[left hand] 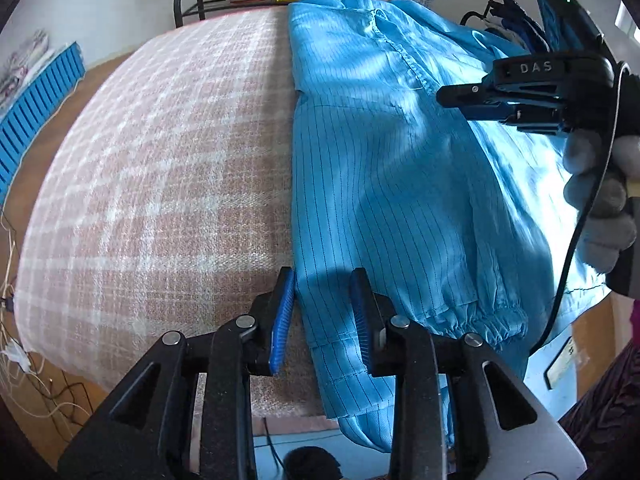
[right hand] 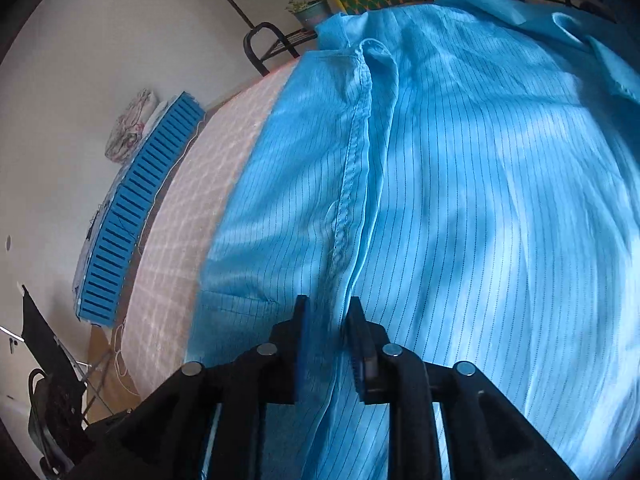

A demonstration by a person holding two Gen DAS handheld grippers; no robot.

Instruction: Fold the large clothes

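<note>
While the shiny blue pinstriped garment (left hand: 392, 184) is lying lengthwise up the right half of the frame on a pink checked cloth-covered table (left hand: 160, 152), the left gripper (left hand: 322, 316) is straddling its folded left edge at bottom centre, jaws parted, not pinching. In the right wrist view, the right gripper (right hand: 328, 344) is bracketing a raised seam ridge at bottom centre, jaws likewise parted, with fabric between them.

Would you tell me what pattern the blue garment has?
Thin dark pinstripes on the garment, clearest in the right wrist view.

Pink checked bed (left hand: 160, 152); blue striped garment (left hand: 380, 184) spread on it
</note>
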